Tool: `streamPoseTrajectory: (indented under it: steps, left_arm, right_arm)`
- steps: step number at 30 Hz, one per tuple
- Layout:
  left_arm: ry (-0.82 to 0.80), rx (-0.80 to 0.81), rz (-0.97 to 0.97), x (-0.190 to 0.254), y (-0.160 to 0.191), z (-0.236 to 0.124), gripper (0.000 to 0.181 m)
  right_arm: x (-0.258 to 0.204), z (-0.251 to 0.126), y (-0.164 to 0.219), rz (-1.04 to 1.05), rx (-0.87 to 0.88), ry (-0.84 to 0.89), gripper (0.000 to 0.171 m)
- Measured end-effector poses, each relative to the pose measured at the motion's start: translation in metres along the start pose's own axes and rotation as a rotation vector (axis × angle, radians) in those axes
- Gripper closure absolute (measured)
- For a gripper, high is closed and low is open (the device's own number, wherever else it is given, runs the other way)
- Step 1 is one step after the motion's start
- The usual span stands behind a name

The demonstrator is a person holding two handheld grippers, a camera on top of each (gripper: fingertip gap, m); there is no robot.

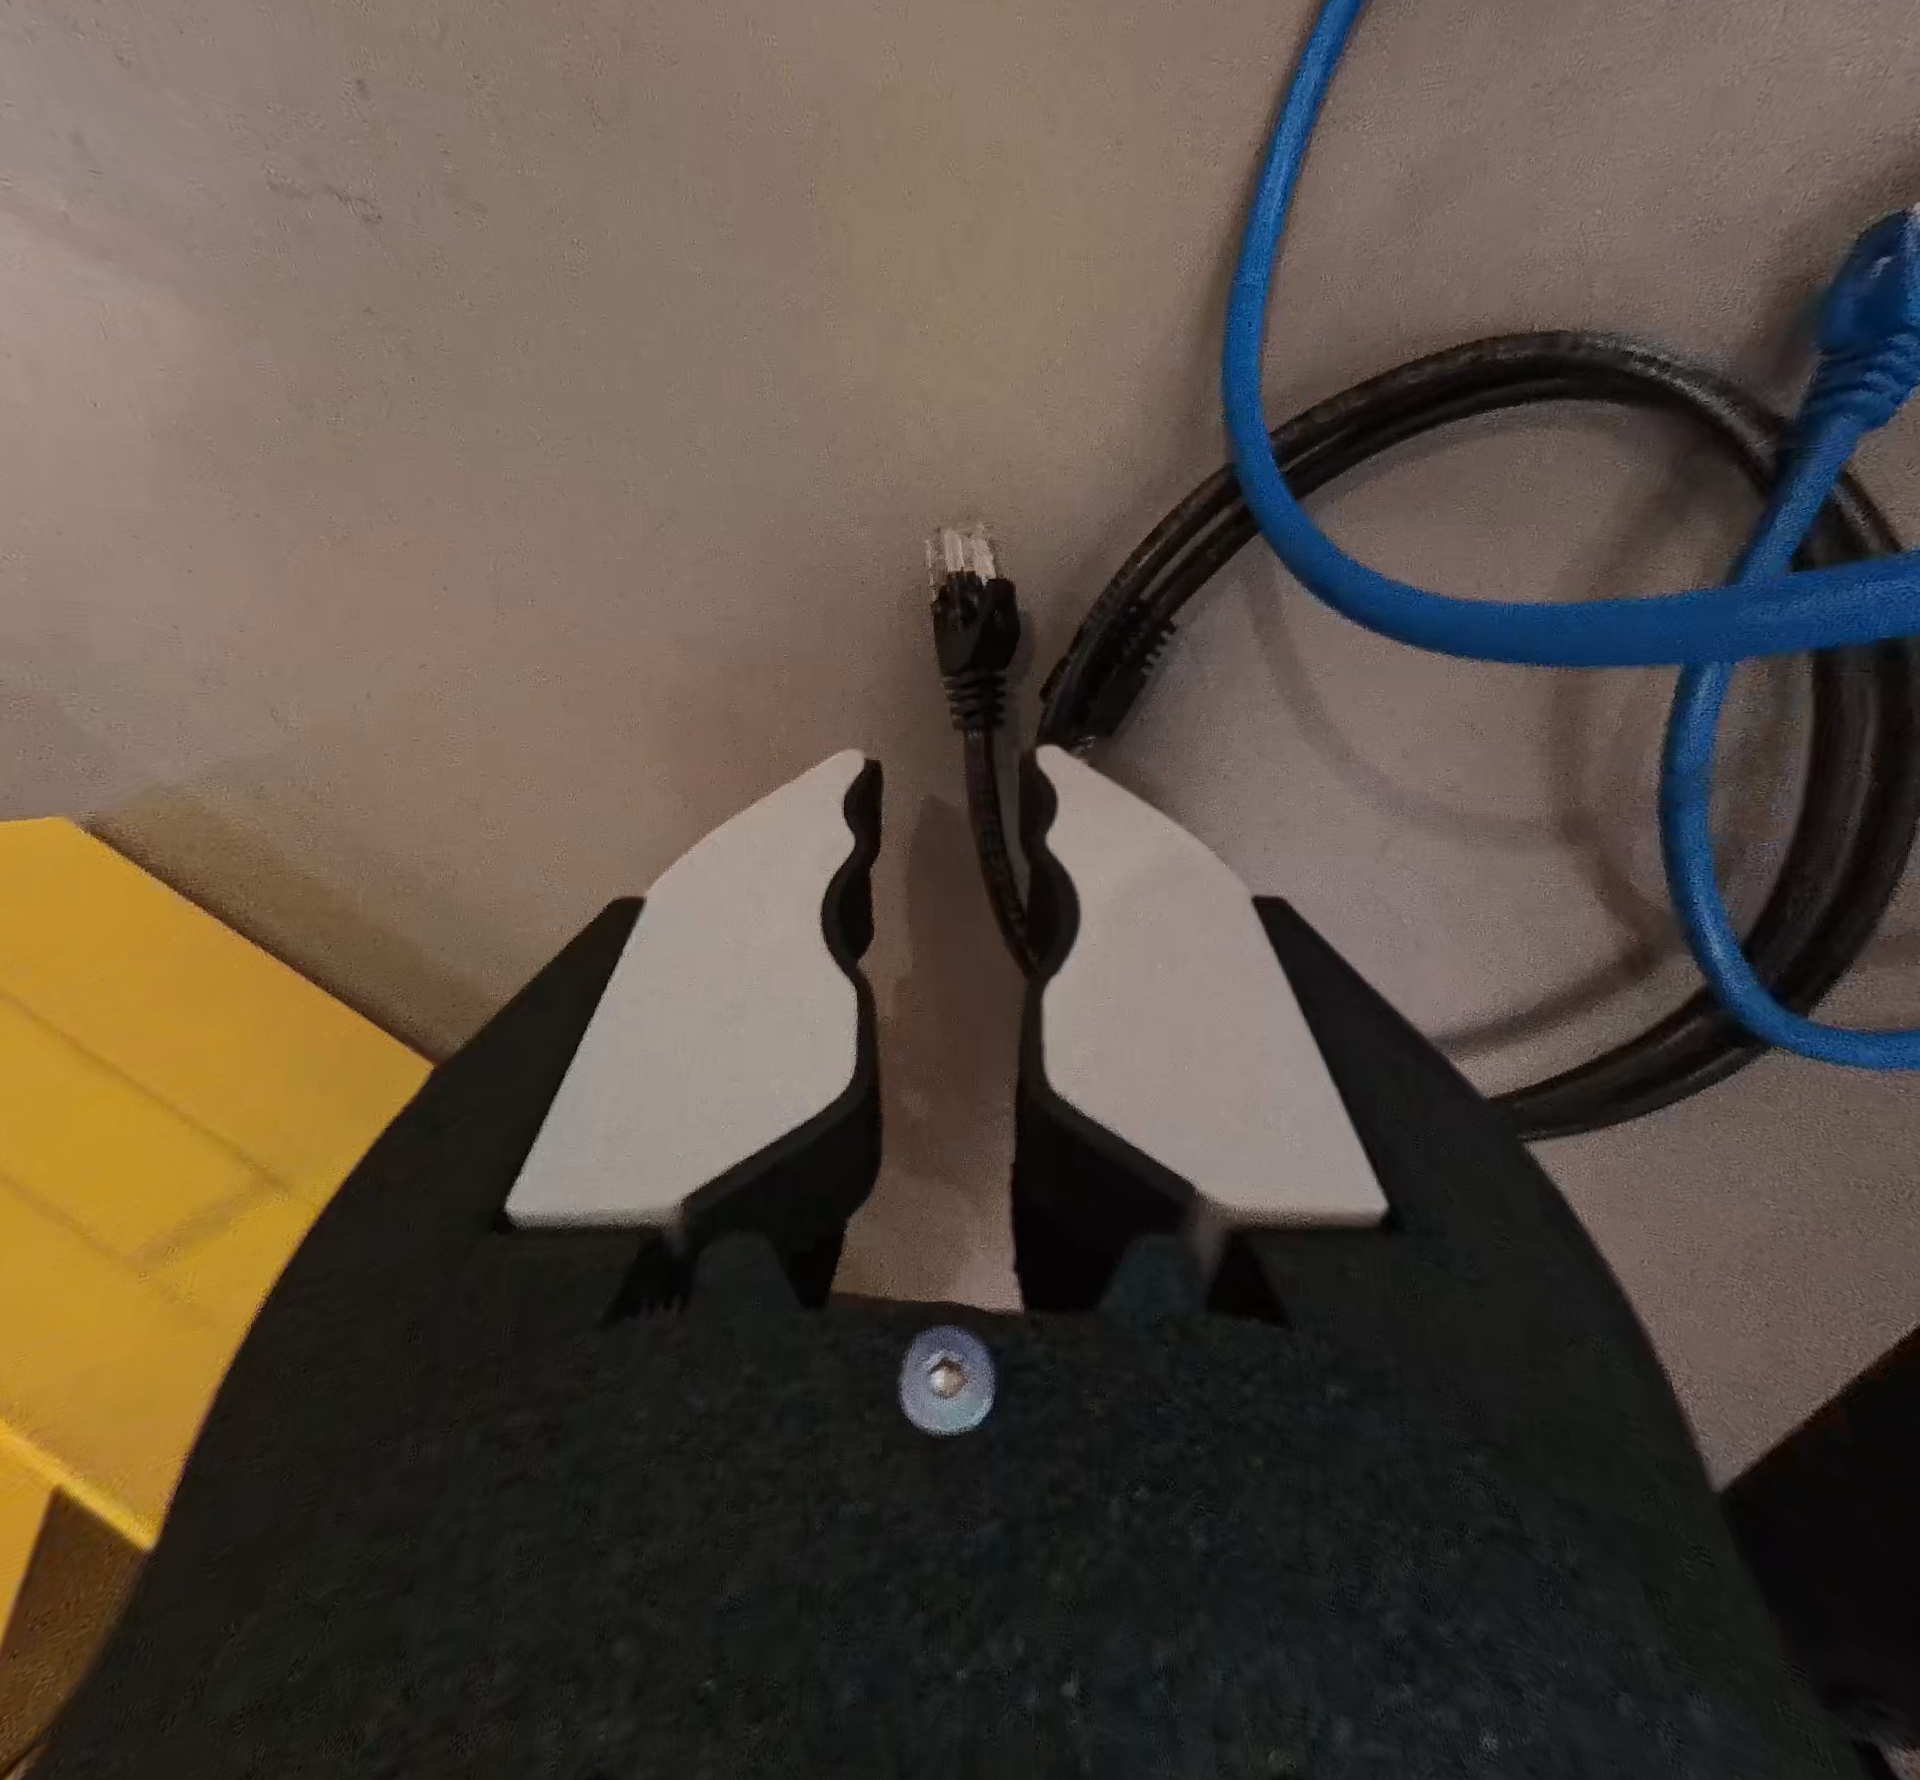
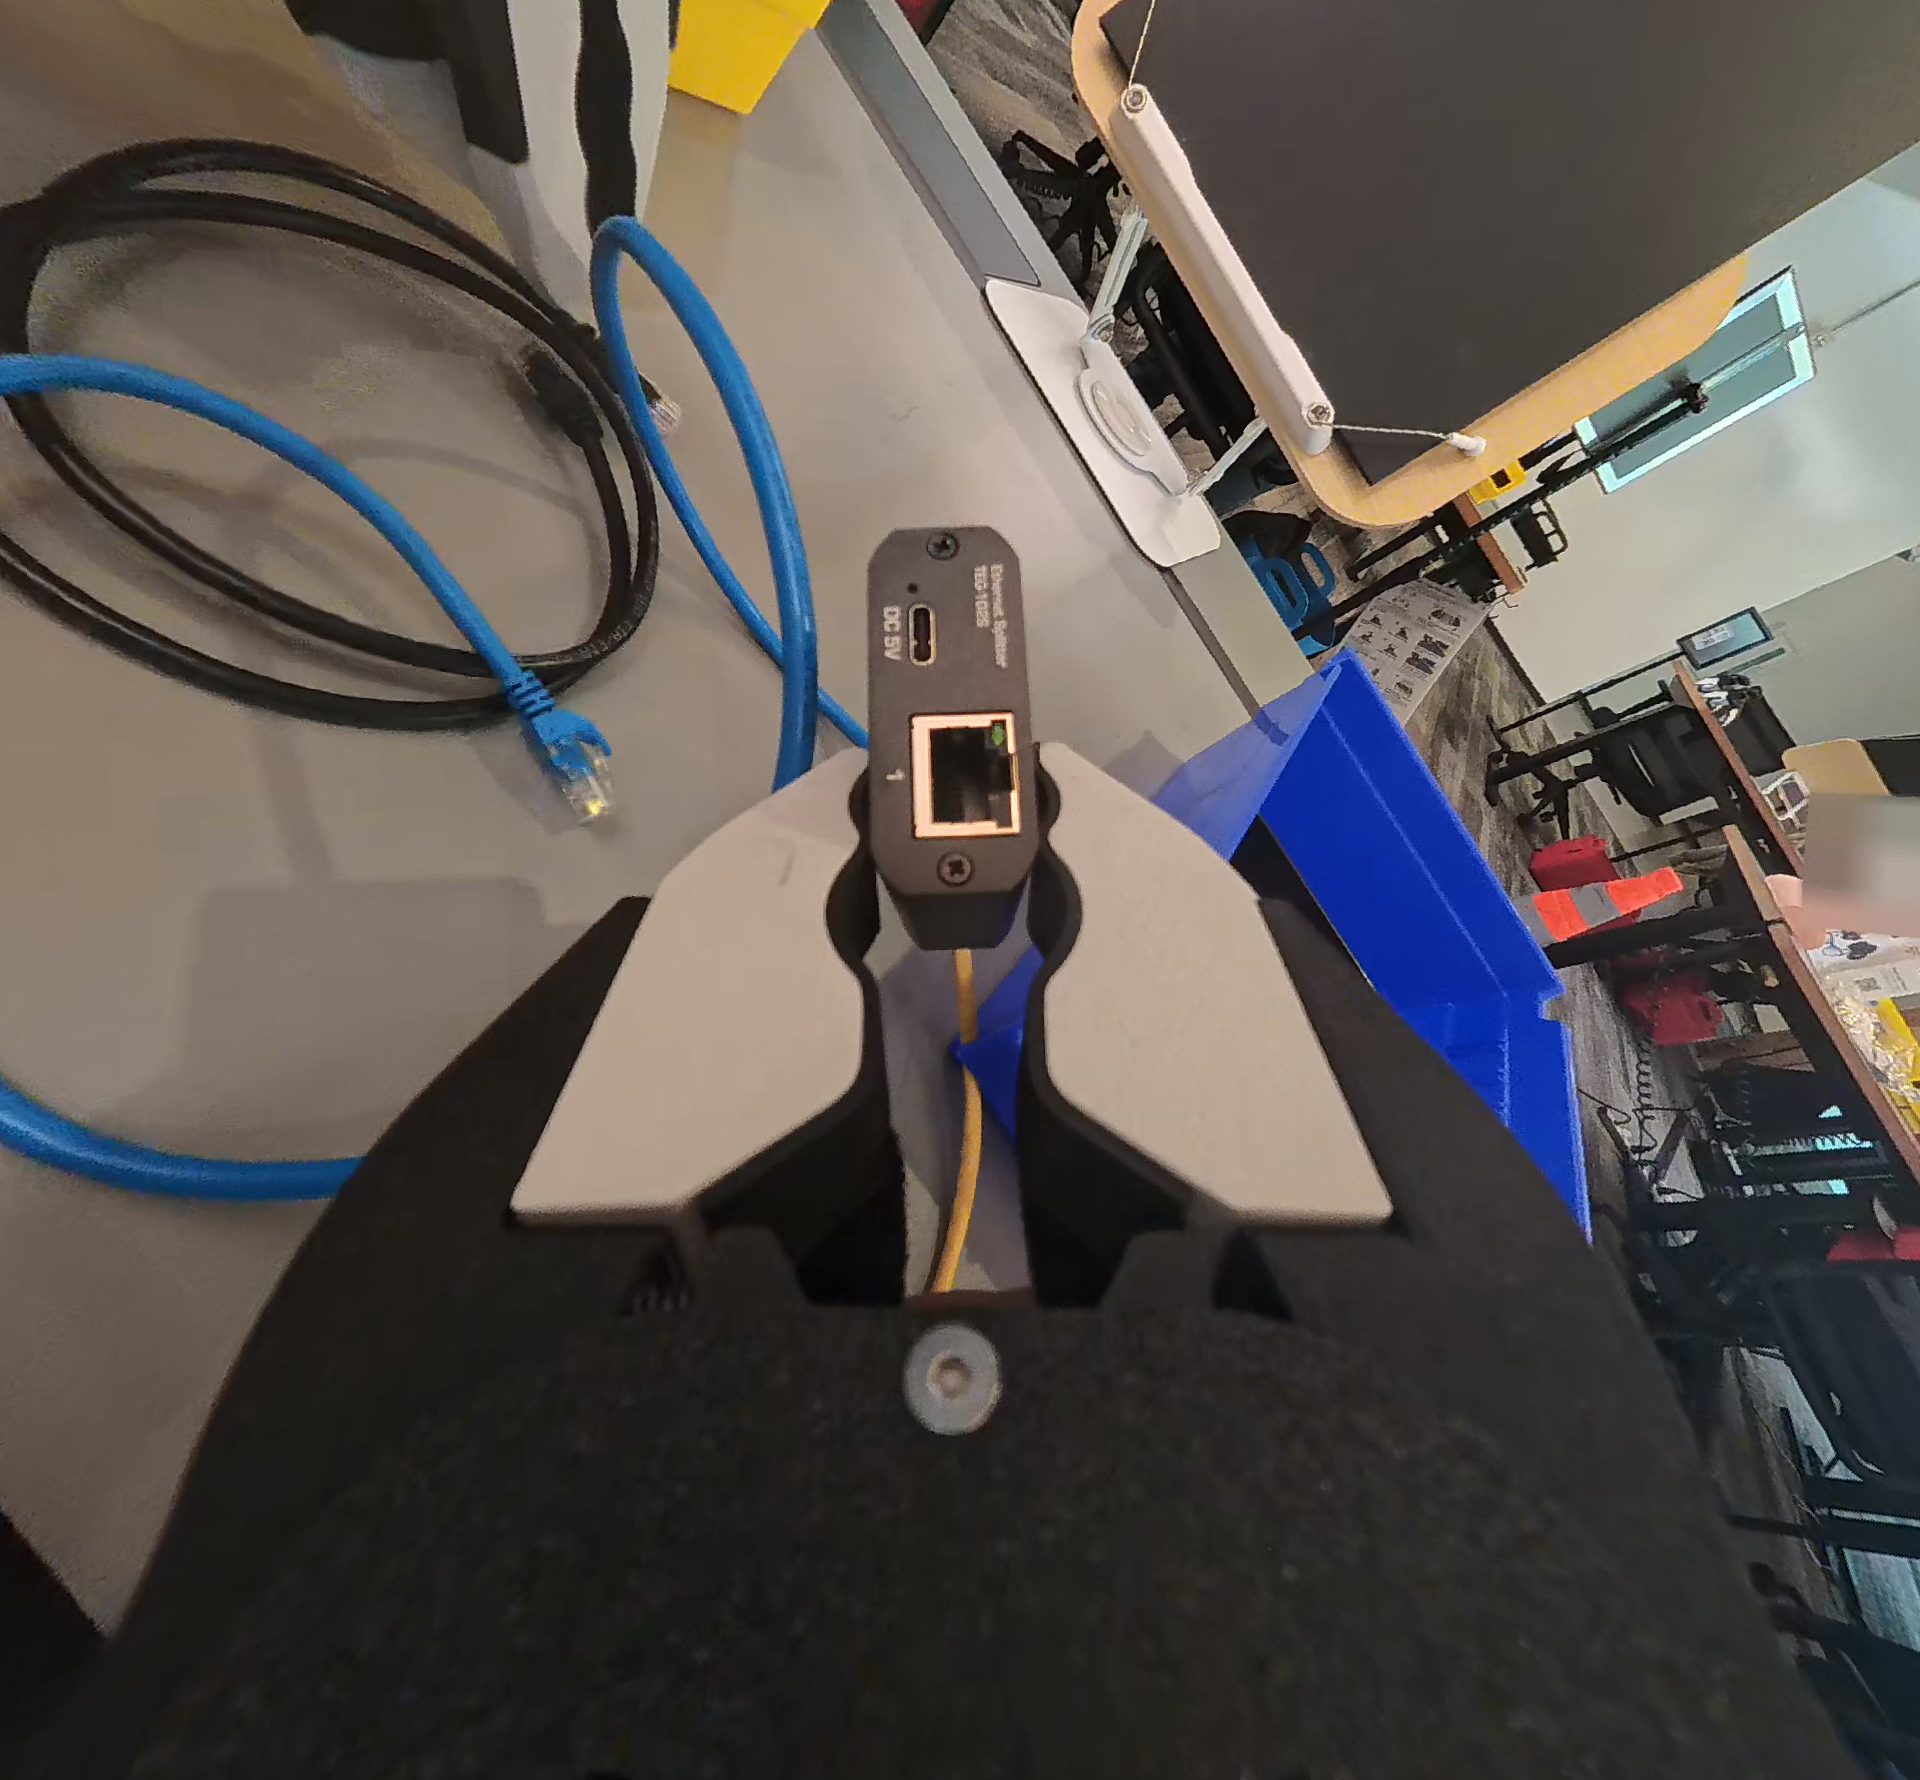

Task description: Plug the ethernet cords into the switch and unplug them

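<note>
My left gripper (image 1: 954,762) is open, low over the grey table (image 1: 520,276). A black ethernet cord's plug (image 1: 971,608) lies just ahead of the fingertips, and its cable runs between the jaws along the right finger. The rest of the black cord (image 1: 1558,374) lies coiled to the right, crossed by a blue ethernet cord (image 1: 1283,276). My right gripper (image 2: 948,774) is shut on a small black switch (image 2: 943,650), held above the table with an empty port facing me. A thin yellow cable (image 2: 966,1128) hangs from under the switch. The blue cord's plug (image 2: 569,743) lies loose on the table.
A yellow bin (image 1: 156,1055) stands left of my left gripper. A blue bin (image 2: 1382,857) sits at the table edge right of the switch. A dark desk divider (image 2: 1455,120) stands past the edge, with chairs and other desks beyond. The grippers' ends are close to 25 cm from one another.
</note>
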State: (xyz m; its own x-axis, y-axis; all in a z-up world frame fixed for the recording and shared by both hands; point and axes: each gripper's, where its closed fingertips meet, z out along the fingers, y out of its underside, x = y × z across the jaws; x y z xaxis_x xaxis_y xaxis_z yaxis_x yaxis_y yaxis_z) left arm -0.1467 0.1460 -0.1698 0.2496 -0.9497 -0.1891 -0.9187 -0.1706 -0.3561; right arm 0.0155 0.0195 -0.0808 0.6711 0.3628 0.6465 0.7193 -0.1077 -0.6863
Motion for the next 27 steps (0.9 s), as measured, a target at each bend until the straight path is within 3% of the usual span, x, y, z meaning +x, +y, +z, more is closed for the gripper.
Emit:
streamPoseTrajectory:
  steps: [7, 15, 21, 27]
  left_arm:
    - [-0.089, -0.112, 0.020, -0.005, 0.018, 0.012, 0.161]
    - [-0.070, -0.063, -0.029, -0.002, 0.015, 0.021, 0.165]
    - [-0.059, 0.071, -0.114, -0.004, 0.013, 0.022, 0.162]
    - [-0.083, 0.318, -0.195, -0.005, 0.004, 0.026, 0.172]
  right_arm:
    - [0.000, 0.000, 0.002, 0.008, 0.001, -0.005, 0.146]
    - [-0.001, 0.000, 0.002, 0.008, -0.001, -0.009, 0.146]
    - [-0.002, 0.000, 0.003, 0.011, 0.000, -0.011, 0.146]
    - [-0.004, 0.001, 0.002, 0.006, -0.002, -0.016, 0.146]
